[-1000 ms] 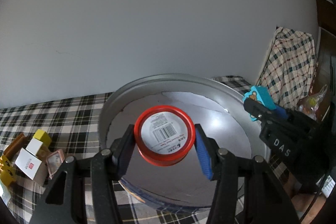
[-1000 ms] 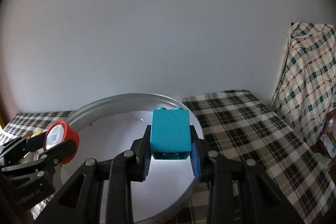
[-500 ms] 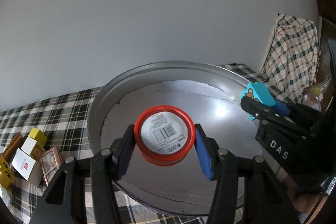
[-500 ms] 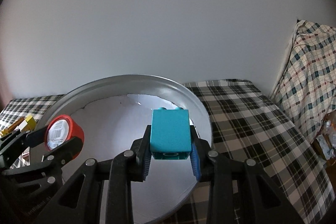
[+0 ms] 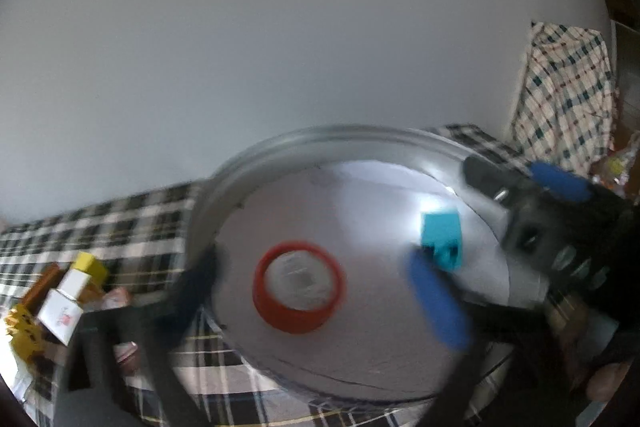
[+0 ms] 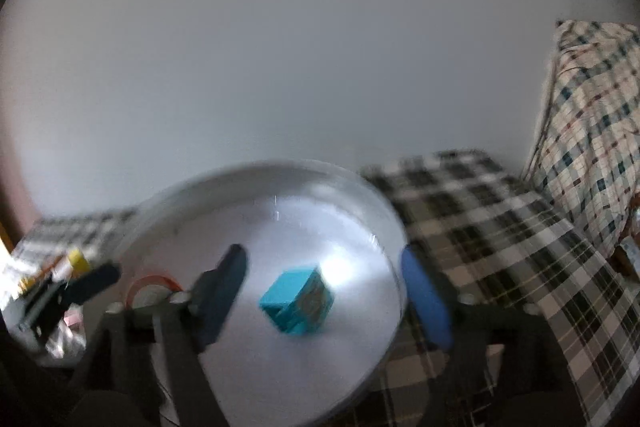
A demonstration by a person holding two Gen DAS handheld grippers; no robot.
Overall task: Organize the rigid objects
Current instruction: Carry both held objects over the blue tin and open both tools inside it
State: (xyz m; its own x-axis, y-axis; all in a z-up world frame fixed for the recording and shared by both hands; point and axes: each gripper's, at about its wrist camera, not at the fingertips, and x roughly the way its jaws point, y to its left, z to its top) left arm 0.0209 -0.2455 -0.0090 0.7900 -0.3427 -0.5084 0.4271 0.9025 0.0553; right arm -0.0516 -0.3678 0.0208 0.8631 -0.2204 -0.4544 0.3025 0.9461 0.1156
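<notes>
**Both drops made into the basin**

Far left edge of the plaid cloth (image 5: 132,211): small boxes (image 5: 66,301) and yellow pcs, untouched. L gripper (image 5: 316,287) now has its fingers spread wide, nothing held; the red tin (image 5: 298,287), clamped half a sec ago, lies on the floor of the metal basin (image 5: 320,139), left of centre. R gripper (image 6: 324,291) is likewise let go, fingers apart; the teal block (image 6: 296,301) has left it and sits tipped on the basin floor, right of the tin, apart from it. Frames blurred, both tools moving. Two items sorted; boxes likely next.
</notes>
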